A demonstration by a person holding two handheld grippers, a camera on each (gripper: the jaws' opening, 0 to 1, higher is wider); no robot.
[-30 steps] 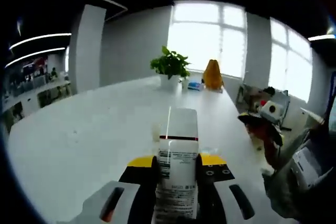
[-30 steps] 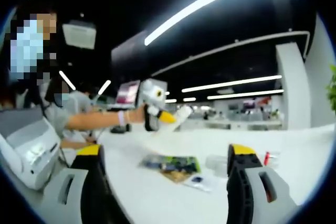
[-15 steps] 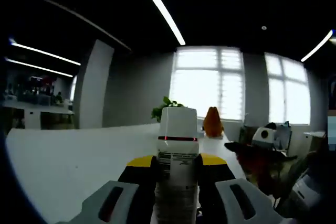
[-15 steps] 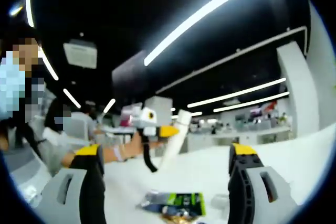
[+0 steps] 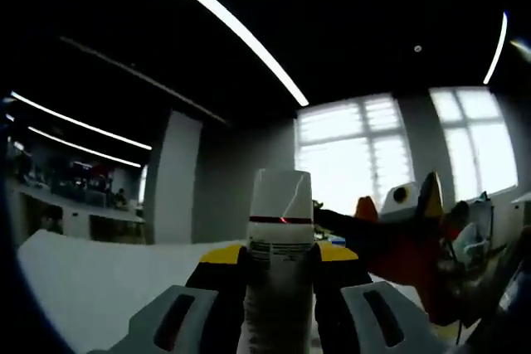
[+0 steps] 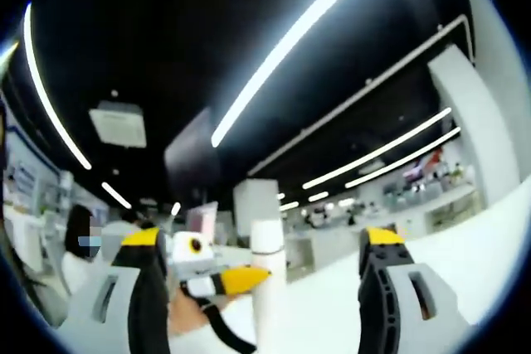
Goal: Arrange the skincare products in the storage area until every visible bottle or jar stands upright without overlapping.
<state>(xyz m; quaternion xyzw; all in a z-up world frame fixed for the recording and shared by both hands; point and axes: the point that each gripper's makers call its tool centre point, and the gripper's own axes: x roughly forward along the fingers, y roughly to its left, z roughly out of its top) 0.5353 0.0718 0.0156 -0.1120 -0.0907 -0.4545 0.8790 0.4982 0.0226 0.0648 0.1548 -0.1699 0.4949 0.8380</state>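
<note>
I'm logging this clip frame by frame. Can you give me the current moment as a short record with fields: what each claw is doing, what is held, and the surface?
left claw: shut on the white bottle, also seen in the right gripper view
bottle pose: about upright, cap up, lifted off the table
right claw: open, holding nothing
table: white
room: ceiling light strips, bright windows

White bottle (image 5: 280, 275) w/ thin dark-red band under its cap, printed label below – upright, bottom centre of left gripper view, pinched between the jaws. Right gripper view: same bottle (image 6: 267, 288) lower centre, upright.
</note>
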